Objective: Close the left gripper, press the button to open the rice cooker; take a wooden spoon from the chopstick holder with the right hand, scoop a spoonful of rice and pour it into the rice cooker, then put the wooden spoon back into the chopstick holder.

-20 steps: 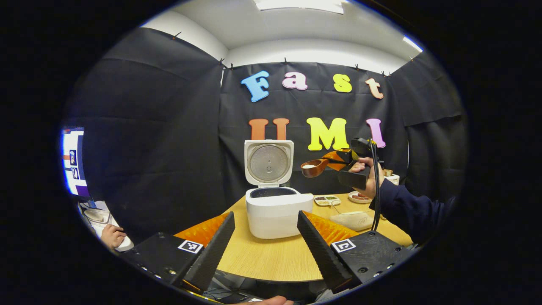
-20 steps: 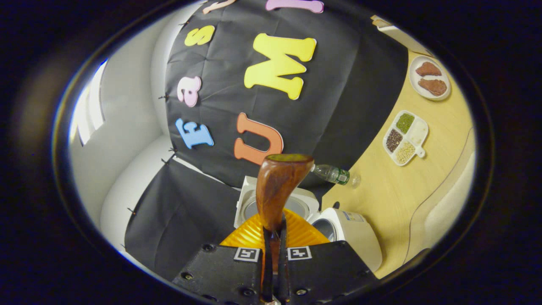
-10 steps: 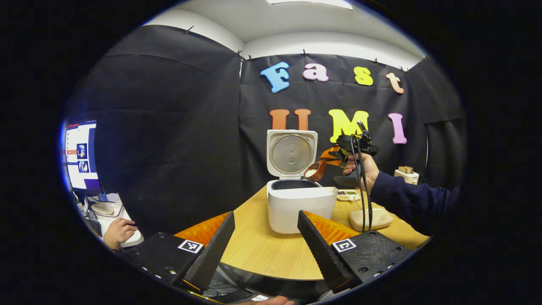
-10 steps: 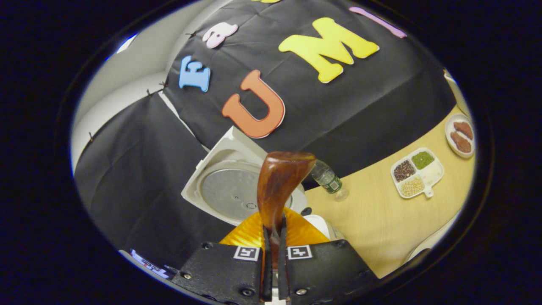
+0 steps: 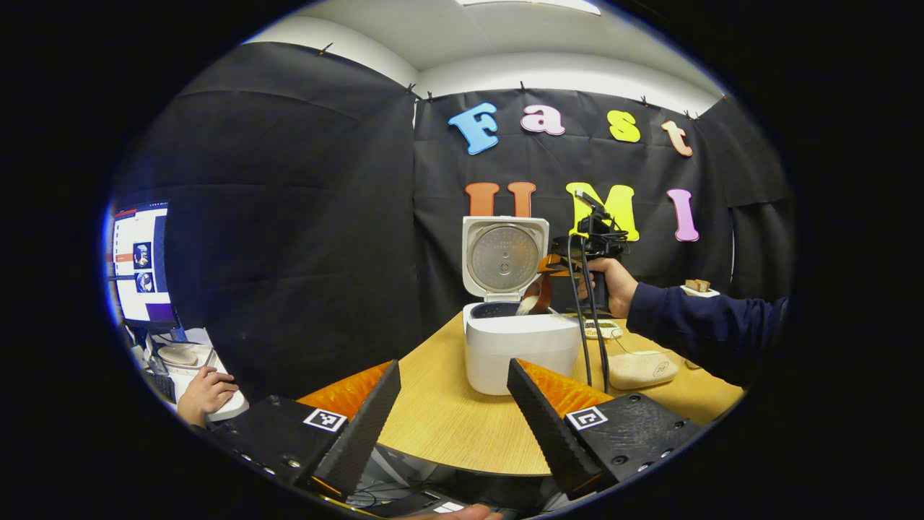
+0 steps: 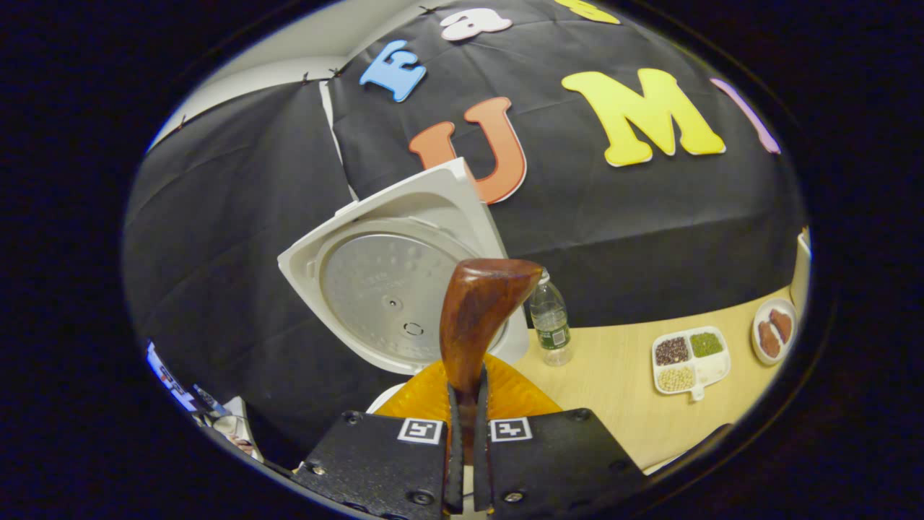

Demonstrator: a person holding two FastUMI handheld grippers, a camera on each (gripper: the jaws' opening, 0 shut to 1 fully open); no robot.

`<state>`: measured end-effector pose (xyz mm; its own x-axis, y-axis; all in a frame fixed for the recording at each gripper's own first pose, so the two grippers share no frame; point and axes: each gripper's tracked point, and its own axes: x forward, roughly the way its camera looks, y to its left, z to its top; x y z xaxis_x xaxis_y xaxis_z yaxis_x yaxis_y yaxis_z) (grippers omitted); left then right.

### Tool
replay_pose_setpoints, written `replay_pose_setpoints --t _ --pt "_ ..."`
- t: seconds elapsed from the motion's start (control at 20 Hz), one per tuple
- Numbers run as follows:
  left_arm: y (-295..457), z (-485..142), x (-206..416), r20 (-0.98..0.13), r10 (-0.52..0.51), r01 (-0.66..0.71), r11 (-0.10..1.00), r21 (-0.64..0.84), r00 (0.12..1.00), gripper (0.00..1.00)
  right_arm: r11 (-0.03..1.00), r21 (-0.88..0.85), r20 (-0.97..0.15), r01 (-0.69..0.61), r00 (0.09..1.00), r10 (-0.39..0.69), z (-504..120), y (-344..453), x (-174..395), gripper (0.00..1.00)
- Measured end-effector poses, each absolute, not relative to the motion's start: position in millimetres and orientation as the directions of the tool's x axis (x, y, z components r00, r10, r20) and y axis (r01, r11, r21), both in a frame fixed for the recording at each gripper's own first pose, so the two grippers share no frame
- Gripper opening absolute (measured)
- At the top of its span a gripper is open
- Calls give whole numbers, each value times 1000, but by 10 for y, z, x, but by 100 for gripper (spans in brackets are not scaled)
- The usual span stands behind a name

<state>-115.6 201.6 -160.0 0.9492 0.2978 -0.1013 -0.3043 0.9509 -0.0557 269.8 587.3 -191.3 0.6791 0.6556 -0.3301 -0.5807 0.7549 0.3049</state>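
Status: rice cooker [image 5: 521,347] is at 12 o'clock on the table [image 5: 447,426] in the left gripper view, lid [image 5: 503,258] standing fully up, so the button step is done. Left gripper [image 5: 453,412] sits low at 6 o'clock, fingers spread wide with nothing between them, well back from the cooker.

Right gripper [image 6: 467,440] has its fingers pressed together on the handle of the wooden spoon [image 6: 475,318]. In the left gripper view the spoon bowl is tipped down over the pot opening at the cooker's 1 o'clock edge, with rice [image 5: 525,304] pale at its lip, apparently spilling in. So fetch and scoop are done and the pour looks mid-way.

Left to do: finish emptying the spoon, then return it to the chopstick holder.

Beyond the cooker, at 3 o'clock in the right gripper view: water bottle [image 6: 551,319], divided dish of grains [image 6: 689,355].
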Motion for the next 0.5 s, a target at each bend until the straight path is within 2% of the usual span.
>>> replay_pose_setpoints --t 0.5 --pt "1982 -1653 -1059 -108 277 -286 955 -80 955 95 699 -131 -333 -703 695 637 -1803 6109 2459 11"
